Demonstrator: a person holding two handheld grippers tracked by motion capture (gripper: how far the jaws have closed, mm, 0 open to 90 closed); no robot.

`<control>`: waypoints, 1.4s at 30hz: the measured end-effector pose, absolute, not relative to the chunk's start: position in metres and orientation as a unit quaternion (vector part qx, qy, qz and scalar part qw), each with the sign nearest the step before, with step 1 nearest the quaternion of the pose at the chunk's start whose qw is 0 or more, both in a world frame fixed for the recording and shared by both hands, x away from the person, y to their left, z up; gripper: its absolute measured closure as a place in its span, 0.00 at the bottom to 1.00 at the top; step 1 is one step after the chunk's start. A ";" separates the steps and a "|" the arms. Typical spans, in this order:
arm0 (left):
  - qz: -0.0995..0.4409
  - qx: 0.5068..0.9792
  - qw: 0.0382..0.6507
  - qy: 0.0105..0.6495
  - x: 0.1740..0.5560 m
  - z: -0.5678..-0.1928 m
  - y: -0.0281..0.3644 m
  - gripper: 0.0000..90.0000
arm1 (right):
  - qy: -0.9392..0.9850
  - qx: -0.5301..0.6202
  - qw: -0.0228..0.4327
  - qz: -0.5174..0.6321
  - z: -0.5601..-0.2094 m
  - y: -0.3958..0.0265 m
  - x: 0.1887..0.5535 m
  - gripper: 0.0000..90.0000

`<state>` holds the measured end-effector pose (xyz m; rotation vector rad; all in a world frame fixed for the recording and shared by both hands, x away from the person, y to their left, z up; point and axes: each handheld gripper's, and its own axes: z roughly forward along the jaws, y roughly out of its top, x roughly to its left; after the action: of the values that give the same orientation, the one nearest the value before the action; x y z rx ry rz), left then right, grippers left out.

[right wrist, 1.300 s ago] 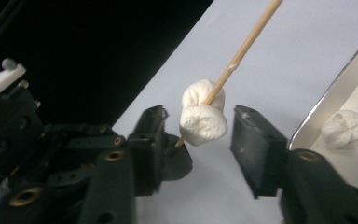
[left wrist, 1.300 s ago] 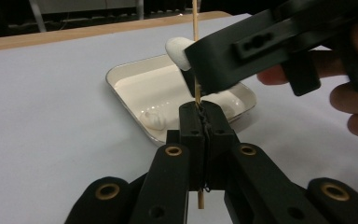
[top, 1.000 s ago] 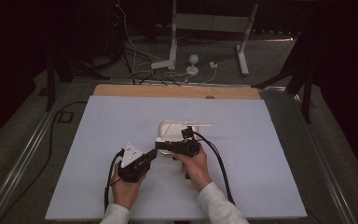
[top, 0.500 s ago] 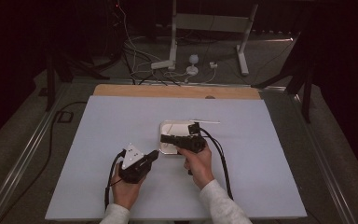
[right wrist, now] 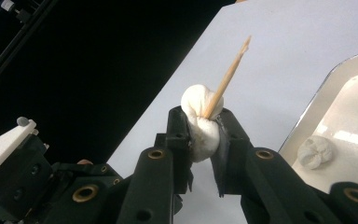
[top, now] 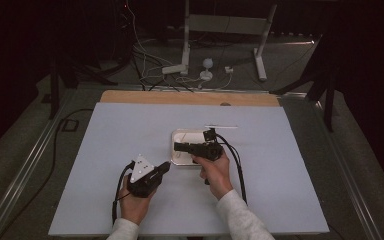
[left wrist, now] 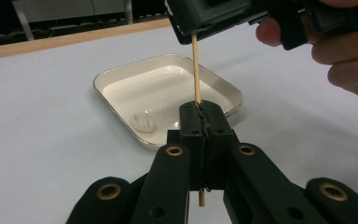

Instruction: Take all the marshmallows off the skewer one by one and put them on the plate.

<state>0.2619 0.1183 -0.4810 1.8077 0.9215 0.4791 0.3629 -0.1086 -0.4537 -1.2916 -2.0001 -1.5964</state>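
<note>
My left gripper is shut on a thin wooden skewer that stands upright between its jaws. The skewer's pointed end pokes out through a white doughy lump, and my right gripper is shut on that lump. In the high view the left gripper sits just in front of the tray's near left corner, with the right gripper pointing left right above it. A small white rectangular tray holds another white lump, which is also in the right gripper view.
A second thin stick lies on the pale sheet just beyond the tray. A wooden strip borders the far edge. Cables and stand legs lie on the floor behind the table.
The right gripper has edged slightly away from the person, over the tray's near edge. The left gripper has stayed where it was.
</note>
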 end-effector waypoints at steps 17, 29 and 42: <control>0.200 0.754 0.495 0.382 0.257 -0.482 0.122 1.00 | -0.680 -0.471 0.078 -0.557 -0.425 -0.156 0.380 0.89; 0.203 0.746 0.498 0.393 0.258 -0.480 0.125 1.00 | -0.738 -0.471 0.013 -0.483 -0.442 -0.149 0.388 0.86; 0.200 0.744 0.496 0.400 0.261 -0.482 0.125 1.00 | -0.753 -0.494 -0.005 -0.434 -0.468 -0.150 0.397 0.44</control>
<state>0.2605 0.1253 -0.4821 1.8016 0.9693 0.4850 0.3971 -0.1502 -0.4676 -1.5552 -2.3743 -1.3689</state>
